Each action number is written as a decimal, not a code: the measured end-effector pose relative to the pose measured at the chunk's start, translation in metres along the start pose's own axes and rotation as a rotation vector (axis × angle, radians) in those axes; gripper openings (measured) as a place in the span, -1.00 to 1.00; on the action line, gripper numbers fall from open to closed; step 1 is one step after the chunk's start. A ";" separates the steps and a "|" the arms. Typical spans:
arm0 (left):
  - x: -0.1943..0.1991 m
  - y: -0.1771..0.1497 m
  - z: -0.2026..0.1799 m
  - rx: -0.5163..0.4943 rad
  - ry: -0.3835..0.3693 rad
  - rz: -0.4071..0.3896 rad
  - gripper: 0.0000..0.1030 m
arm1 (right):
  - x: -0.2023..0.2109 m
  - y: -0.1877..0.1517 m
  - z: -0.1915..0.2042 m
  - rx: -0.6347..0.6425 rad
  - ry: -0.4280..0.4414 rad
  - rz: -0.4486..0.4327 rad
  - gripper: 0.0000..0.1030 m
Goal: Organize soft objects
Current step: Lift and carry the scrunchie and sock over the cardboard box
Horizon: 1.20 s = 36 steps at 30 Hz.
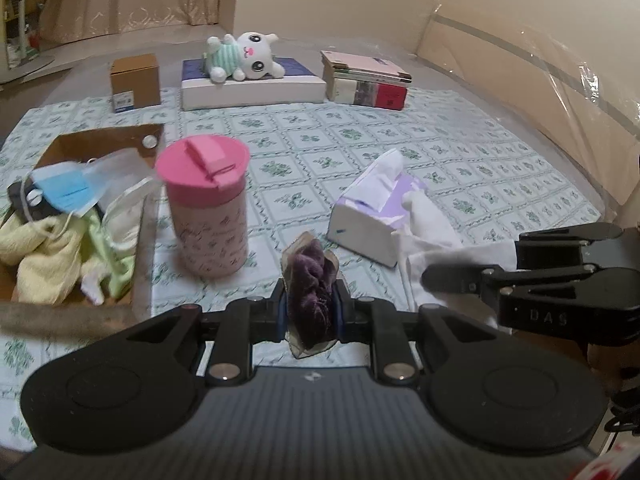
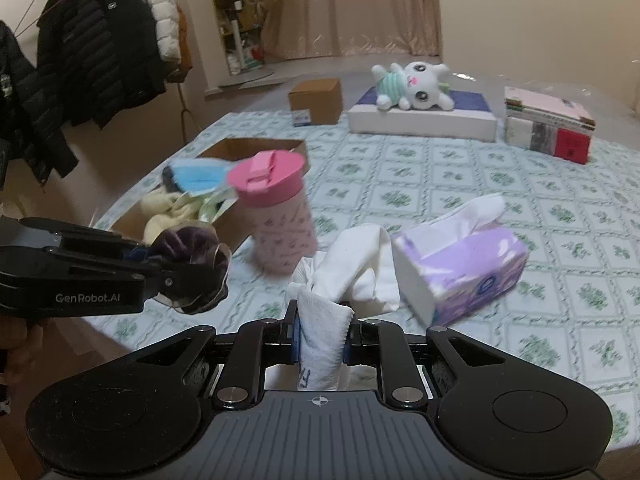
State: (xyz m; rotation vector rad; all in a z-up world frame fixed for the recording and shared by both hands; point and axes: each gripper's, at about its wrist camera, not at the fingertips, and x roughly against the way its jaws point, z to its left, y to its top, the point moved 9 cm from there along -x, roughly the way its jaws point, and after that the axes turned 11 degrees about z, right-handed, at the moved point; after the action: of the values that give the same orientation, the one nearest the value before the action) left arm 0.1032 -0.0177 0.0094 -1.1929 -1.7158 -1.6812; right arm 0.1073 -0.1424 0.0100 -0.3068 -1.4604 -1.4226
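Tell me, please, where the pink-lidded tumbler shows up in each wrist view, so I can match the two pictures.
Left wrist view: the pink-lidded tumbler stands left of centre, just right of the cardboard box of cloths.
Right wrist view: the tumbler stands near centre, blurred, left of the purple tissue box.
Shared landmark: the white plush bunny lying on the flat white box at the back.

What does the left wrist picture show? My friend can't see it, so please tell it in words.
The left gripper is shut on a purple scrunchie above a flowered bedspread. A pink-lidded cup and a cardboard box of cloths and masks sit to its left; on its right, the right gripper holds a white sock near a tissue box.
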 end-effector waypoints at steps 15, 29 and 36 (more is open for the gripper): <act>0.019 -0.031 0.051 0.101 0.054 -0.018 -0.64 | -0.027 0.002 0.056 0.104 0.066 0.041 -0.64; 0.035 -0.038 0.111 0.178 0.111 -0.050 -0.64 | -0.063 0.028 0.108 0.221 0.113 0.063 -0.64; 0.043 -0.037 0.140 0.207 0.148 -0.050 -0.64 | -0.080 0.043 0.136 0.267 0.149 0.063 -0.64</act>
State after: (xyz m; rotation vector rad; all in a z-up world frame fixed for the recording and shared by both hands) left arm 0.0849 0.1323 0.0021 -0.9162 -1.7906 -1.5347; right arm 0.1114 0.0212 0.0043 -0.0761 -1.4831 -1.1579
